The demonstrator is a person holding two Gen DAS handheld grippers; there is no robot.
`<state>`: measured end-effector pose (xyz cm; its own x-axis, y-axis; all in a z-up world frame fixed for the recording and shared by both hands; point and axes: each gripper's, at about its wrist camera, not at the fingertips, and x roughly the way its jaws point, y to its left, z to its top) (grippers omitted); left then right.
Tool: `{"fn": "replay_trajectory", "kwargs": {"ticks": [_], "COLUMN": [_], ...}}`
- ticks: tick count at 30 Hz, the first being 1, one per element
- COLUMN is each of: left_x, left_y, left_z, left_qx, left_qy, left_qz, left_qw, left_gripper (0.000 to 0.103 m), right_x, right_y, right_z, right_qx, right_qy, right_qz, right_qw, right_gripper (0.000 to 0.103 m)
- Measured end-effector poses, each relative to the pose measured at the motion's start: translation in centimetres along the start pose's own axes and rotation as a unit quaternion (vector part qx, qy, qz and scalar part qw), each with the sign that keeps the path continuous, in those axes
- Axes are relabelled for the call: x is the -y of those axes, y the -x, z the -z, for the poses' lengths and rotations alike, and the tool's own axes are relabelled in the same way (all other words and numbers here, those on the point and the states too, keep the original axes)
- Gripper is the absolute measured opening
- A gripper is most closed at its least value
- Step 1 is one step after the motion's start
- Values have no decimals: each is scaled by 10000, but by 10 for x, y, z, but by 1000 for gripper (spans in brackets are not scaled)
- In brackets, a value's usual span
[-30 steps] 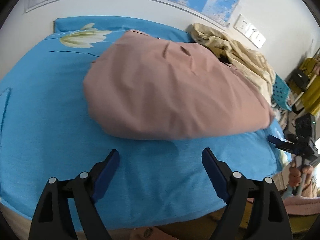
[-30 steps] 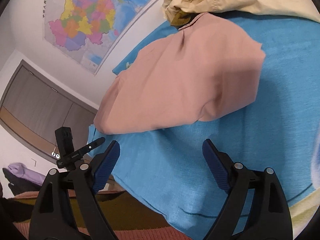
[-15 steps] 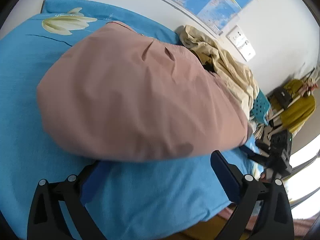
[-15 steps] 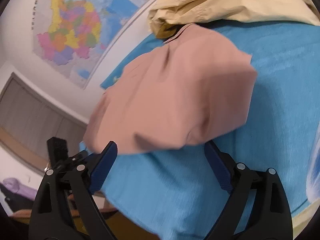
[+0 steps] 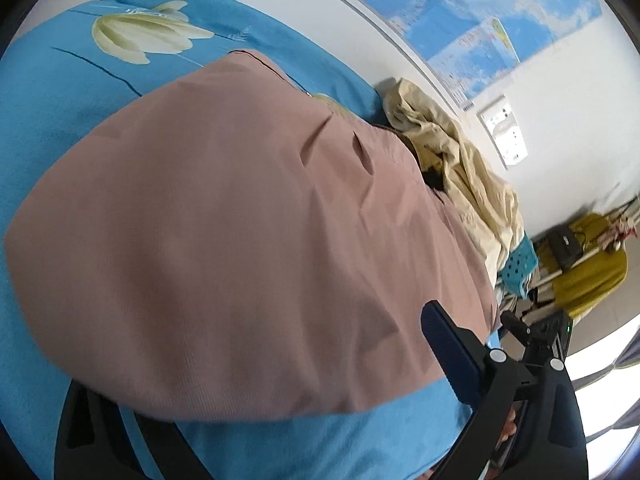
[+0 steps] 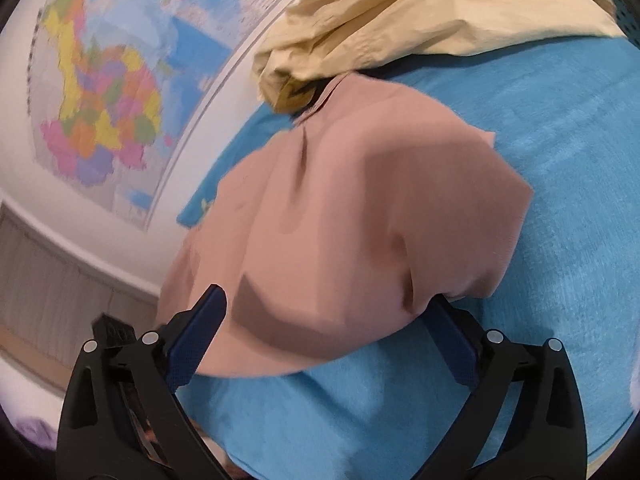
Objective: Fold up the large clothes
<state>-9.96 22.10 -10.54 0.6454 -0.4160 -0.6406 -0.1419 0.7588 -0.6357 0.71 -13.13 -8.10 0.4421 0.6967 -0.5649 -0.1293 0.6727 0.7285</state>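
Observation:
A folded pink garment lies on the blue bed sheet. My left gripper stands wide open at its near edge. The right finger rests over the cloth, and the left finger is hidden beneath the fold. In the right wrist view, the pink garment bulges between the fingers of my right gripper, whose jaws are opening. The cloth's near edge covers the right fingertip. Neither pair of pads presses the fabric. The right gripper also shows past the garment's far corner.
A crumpled cream garment is heaped at the bed's far side against the wall, also seen as a cream heap. Beyond the bed are a teal perforated basket and yellow cloth. Maps hang on the wall.
Both grippers have moved forward onto the pink garment's near edge and rolled. The jaws of both stand a little wider than before. The cloth now reaches in between the fingers.

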Motion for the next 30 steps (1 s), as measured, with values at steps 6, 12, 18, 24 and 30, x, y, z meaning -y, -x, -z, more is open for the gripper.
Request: {"fn": "replay_trajectory", "kwargs": {"ticks": [6, 12, 18, 24, 30], "left_x": [3, 11, 13, 14, 24], "left_y": [-5, -14, -22, -31, -41], "left_z": [-5, -13, -22, -32, -38], "left_qx": [48, 71, 98, 263, 267], "left_qy": [-61, -189, -214, -135, -376], "left_qz": [-124, -392, -464, -547, -932], "left_qw": [9999, 9990, 9986, 9981, 9946], "left_gripper": [96, 96, 96, 96, 79], "right_x": [5, -2, -13, -18, -2], "right_y": [13, 1, -35, -59, -72], "right_z": [6, -1, -24, -40, -50], "right_qx": [79, 61, -14, -15, -289], "right_qy": [-175, 57, 346, 341, 112], "right_qz": [351, 540, 174, -12, -351], "right_qw": [9992, 9985, 9993, 9994, 9989], "right_gripper": [92, 98, 98, 88, 40]}}
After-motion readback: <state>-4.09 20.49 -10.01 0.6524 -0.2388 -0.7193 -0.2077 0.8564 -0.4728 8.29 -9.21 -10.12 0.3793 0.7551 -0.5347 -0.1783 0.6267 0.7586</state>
